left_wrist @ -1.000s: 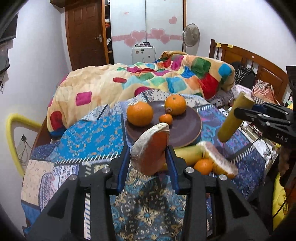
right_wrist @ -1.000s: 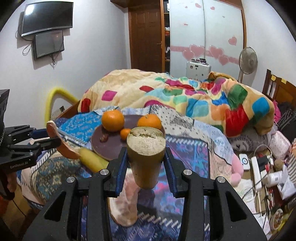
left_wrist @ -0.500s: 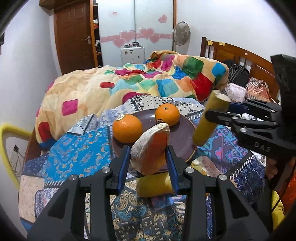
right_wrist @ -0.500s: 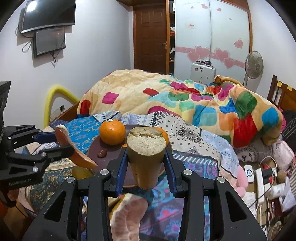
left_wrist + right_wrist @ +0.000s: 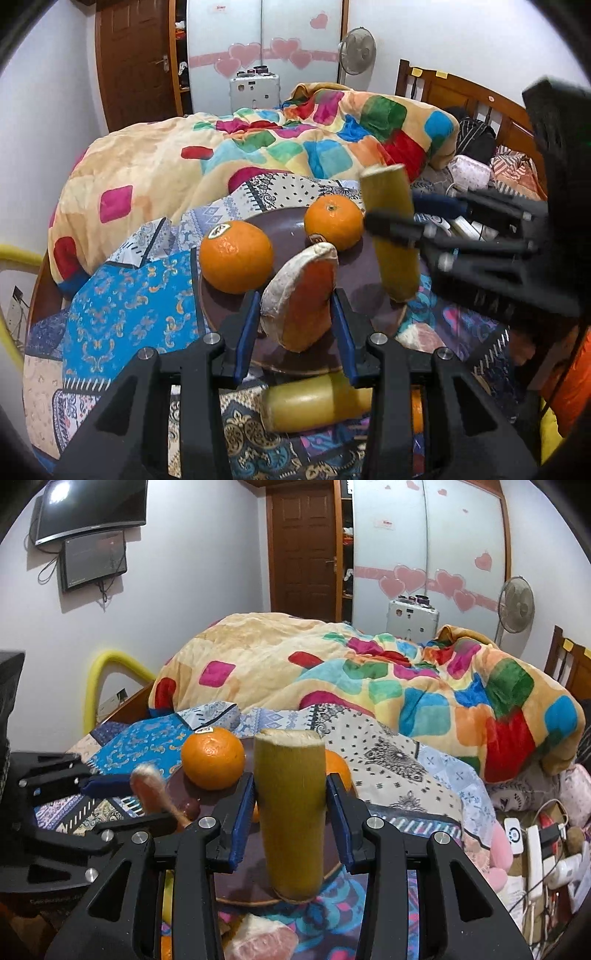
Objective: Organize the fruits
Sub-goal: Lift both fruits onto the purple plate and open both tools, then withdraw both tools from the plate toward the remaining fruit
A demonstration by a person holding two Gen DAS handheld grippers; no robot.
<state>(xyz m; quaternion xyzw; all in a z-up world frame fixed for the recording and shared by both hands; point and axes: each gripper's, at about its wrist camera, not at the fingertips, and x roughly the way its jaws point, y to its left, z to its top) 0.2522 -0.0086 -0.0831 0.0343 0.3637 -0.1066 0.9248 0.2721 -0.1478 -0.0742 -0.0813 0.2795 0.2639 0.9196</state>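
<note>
Two black grippers with blue-padded jaws hover over a dark round plate (image 5: 284,229) that lies on a patterned blue patchwork cloth (image 5: 129,310) spread on the bed. The left gripper (image 5: 295,314) has its jaws clenched on a curved wedge of orange-fleshed fruit with a pale rind (image 5: 301,299), held above the near part of the plate. The right gripper (image 5: 290,819) has its jaws clamped on a greenish-yellow cut cylinder of stalk (image 5: 290,812), held upright with its lower end at the plate's near rim. Beyond the left jaws, two oranges sit on the plate: a large sticker-topped orange (image 5: 236,256) ahead to the left and a smaller orange (image 5: 334,221) farther ahead. Below the left jaws, off the plate, a second yellow-green cylinder piece (image 5: 317,402) lies on the cloth. Below the right jaws a pinkish peeled fruit chunk (image 5: 262,941) rests on the cloth. Behind the plate a rumpled cream quilt with bright coloured squares (image 5: 258,147) covers the bed. The room beyond shows a brown wooden door (image 5: 306,550), a white wardrobe with pink heart stickers (image 5: 424,554), a standing fan (image 5: 515,605), a wooden headboard (image 5: 461,96), and a wall-mounted black television (image 5: 92,506).
</note>
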